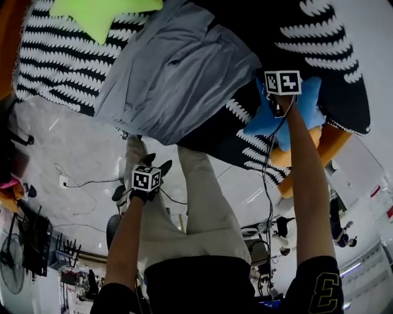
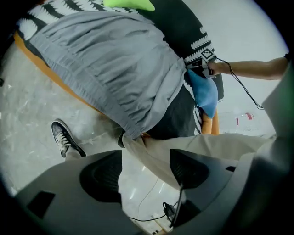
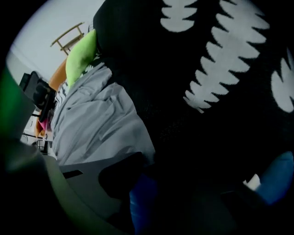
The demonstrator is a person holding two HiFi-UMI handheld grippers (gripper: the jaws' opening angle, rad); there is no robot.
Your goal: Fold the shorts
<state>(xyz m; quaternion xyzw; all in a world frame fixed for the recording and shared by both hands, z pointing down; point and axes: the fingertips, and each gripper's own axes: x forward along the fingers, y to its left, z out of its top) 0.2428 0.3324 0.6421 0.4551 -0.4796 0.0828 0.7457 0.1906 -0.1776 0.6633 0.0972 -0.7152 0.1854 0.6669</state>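
The grey shorts [image 1: 178,73] [image 2: 115,69] [image 3: 96,124] lie spread and creased on a black cover with white leaf marks [image 1: 319,37]. Their near hem hangs over the edge. My left gripper [image 1: 156,162] [image 2: 146,167] is open and holds nothing. It hangs below that hem, over the floor and a trouser leg, apart from the cloth. My right gripper [image 1: 281,107] [image 3: 151,197] points down onto a blue star cushion [image 1: 307,110] [image 2: 204,94] [image 3: 278,179] right of the shorts. A strip of blue fabric sits between its jaws; the far jaw is lost in the dark.
A lime-green star cushion [image 1: 101,13] [image 3: 80,59] lies at the far end of the shorts. An orange frame [image 1: 331,144] edges the cover. The person's beige trouser leg [image 1: 206,202] and a black shoe [image 2: 64,137] stand by the near edge. A cable [image 1: 86,181] crosses the pale floor.
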